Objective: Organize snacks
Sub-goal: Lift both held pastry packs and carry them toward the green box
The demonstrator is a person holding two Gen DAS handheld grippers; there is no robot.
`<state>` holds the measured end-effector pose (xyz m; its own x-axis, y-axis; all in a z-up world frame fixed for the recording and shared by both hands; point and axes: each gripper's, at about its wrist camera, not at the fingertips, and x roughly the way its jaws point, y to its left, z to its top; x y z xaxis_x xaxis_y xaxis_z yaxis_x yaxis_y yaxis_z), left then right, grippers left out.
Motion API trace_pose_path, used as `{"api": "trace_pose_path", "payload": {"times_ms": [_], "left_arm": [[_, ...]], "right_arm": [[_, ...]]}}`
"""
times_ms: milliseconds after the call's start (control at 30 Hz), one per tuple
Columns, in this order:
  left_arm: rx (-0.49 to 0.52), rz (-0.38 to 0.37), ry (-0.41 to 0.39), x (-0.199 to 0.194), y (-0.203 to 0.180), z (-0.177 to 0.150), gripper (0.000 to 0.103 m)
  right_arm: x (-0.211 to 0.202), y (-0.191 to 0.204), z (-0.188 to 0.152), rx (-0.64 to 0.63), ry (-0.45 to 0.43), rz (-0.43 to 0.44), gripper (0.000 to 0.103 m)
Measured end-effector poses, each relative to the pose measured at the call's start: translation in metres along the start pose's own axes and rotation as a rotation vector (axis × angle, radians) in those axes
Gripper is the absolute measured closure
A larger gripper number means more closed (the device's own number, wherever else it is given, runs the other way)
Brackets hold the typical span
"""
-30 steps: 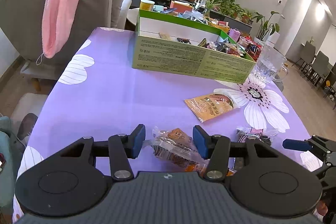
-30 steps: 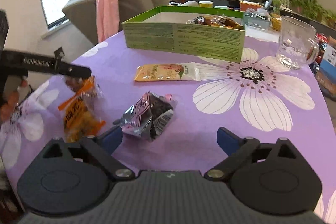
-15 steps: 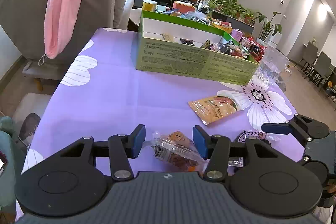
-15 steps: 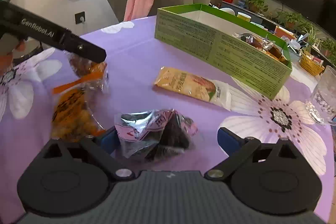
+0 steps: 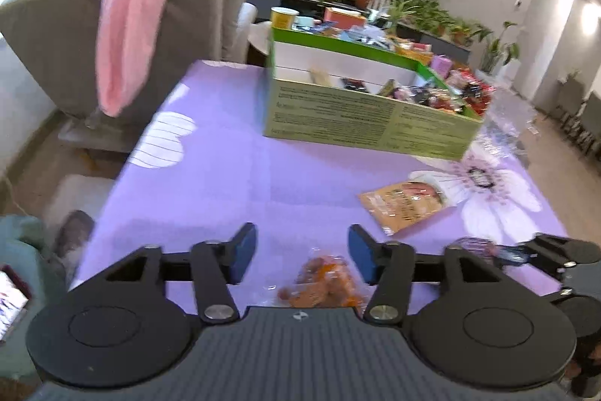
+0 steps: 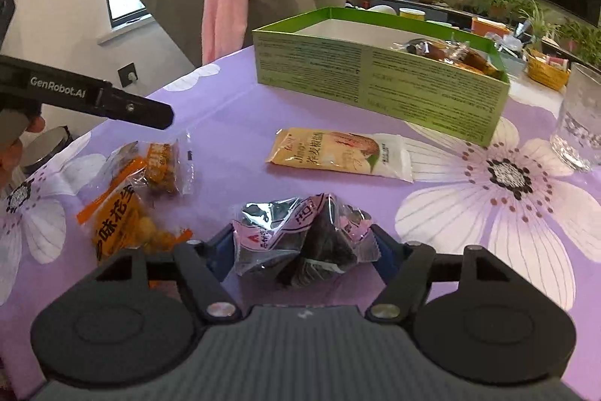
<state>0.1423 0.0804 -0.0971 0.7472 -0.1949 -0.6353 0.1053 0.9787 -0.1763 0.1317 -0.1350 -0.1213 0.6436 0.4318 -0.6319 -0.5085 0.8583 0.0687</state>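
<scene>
My left claw [image 5: 302, 254] stands released, its jaws having just spread wider, and the orange pack [image 5: 323, 284] lies on the cloth [image 5: 225, 175] below the gap, toward the right finger and untouched. To the right, my right claw [image 6: 300, 252] has just been closing around the dark pack [image 6: 304, 239]; the pads look pressed on its sides, so I judge it grasped. The green box [image 6: 375, 74] lies ahead and slightly right, long side facing me. The right claw is the one loaded for it.
</scene>
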Motion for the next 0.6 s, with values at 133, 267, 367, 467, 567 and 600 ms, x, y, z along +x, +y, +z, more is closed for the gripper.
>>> {"api": "trace_pose_path", "payload": {"times_ms": [133, 267, 367, 467, 567, 600], "left_arm": [[0.044, -0.020, 0.001, -0.007, -0.003, -0.005, 0.046], [0.112, -0.045, 0.056, -0.002, -0.010, -0.015, 0.045], [0.122, -0.005, 0.079, 0.004, -0.012, -0.024, 0.044], [0.138, 0.008, 0.071, 0.002, -0.014, -0.027, 0.044], [0.160, 0.016, 0.069, -0.001, -0.015, -0.029, 0.044], [0.162, 0.019, 0.072, 0.000, -0.015, -0.030, 0.044]], "right_arm": [[-0.004, 0.003, -0.003, 0.016, -0.003, -0.006, 0.029], [-0.008, 0.002, -0.006, 0.027, 0.002, -0.011, 0.029], [-0.011, 0.004, -0.008, 0.031, 0.004, -0.014, 0.029], [-0.013, 0.005, -0.010, 0.033, 0.002, -0.016, 0.029], [-0.013, 0.006, -0.011, 0.034, 0.000, -0.019, 0.029], [-0.013, 0.005, -0.012, 0.035, -0.001, -0.020, 0.029]]}}
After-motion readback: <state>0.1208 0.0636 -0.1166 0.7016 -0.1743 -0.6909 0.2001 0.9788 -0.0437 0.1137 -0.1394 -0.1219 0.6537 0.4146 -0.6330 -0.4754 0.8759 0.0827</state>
